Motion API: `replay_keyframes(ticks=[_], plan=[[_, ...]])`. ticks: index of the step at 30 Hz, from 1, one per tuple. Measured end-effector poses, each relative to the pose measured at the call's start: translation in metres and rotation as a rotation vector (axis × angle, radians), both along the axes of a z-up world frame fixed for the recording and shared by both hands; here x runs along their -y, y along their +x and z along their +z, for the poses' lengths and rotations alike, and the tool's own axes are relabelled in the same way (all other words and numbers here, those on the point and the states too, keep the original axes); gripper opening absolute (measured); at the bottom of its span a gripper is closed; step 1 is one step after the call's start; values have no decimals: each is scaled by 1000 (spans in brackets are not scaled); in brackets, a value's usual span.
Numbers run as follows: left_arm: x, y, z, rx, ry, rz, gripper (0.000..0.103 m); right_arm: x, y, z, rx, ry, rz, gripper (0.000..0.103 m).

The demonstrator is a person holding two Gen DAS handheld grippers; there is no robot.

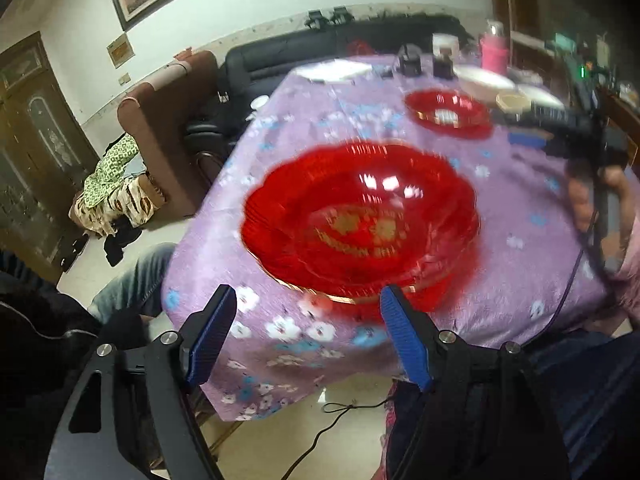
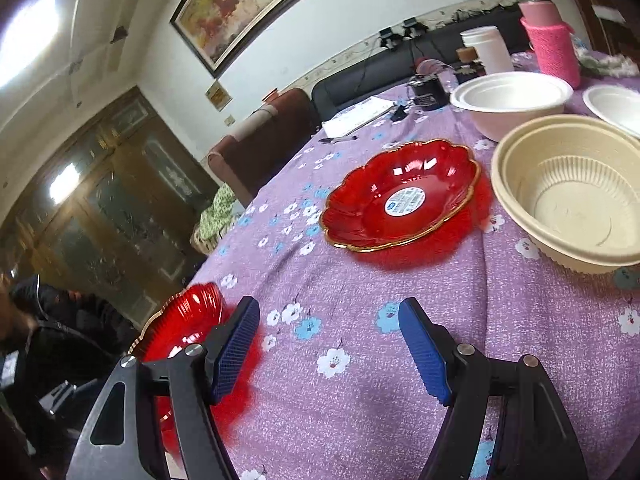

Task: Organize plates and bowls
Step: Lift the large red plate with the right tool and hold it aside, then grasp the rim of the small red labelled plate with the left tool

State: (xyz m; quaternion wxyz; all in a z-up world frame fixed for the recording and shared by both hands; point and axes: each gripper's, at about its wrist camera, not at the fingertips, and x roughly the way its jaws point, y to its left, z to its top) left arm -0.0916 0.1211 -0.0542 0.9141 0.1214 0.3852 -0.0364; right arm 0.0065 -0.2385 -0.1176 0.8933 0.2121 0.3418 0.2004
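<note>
A stack of red scalloped plates (image 1: 360,220) sits near the table's front edge, just beyond my open, empty left gripper (image 1: 308,300). A second red plate (image 1: 448,114) with a white sticker lies farther back; it also shows in the right wrist view (image 2: 404,196). The near stack shows at the lower left of the right wrist view (image 2: 188,320), partly behind my left finger. My right gripper (image 2: 328,312) is open and empty above the purple cloth (image 2: 360,380). A beige bowl stack (image 2: 576,192) and white bowls (image 2: 512,100) stand to the right.
A pink bottle (image 2: 552,40), a white cup (image 2: 488,48), a small dark jar (image 2: 428,92) and papers (image 2: 360,116) stand at the table's back. A white plate (image 2: 616,104) lies at far right. A brown armchair (image 1: 168,120) and black sofa stand behind. A cable lies on the floor.
</note>
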Motion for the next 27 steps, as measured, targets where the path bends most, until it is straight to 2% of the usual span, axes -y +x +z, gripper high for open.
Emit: replay_keyframes(ticks=[3, 5, 6, 7, 8, 10, 12, 14, 15, 19, 23, 27], plan=[[-8, 7, 39, 37, -167, -46, 75, 9, 4, -1, -24, 32, -42, 75], [-6, 17, 61, 70, -248, -71, 75, 12, 14, -1, -71, 54, -80, 75], [-3, 24, 73, 87, -287, -79, 80, 13, 18, 0, -89, 84, -92, 75], [1, 36, 85, 101, -326, -74, 85, 16, 22, 1, -104, 115, -110, 78], [4, 46, 92, 111, -349, -63, 85, 18, 27, 1, -119, 150, -139, 84], [17, 80, 104, 83, -395, -33, 85, 21, 34, 0, -133, 175, -188, 87], [29, 117, 105, 12, -465, -13, 85, 22, 41, -2, -143, 154, -245, 87], [45, 166, 95, -72, -527, 18, 85, 24, 47, -7, -167, 149, -270, 87], [53, 182, 88, -94, -527, 27, 84, 26, 49, -9, -176, 162, -281, 87], [91, 265, 52, -231, -462, 58, 84, 35, 56, -18, -202, 230, -309, 87], [116, 311, 17, -353, -414, 28, 84, 43, 61, -27, -228, 297, -297, 84], [125, 339, -11, -443, -460, 65, 84, 46, 62, -27, -221, 337, -288, 85]])
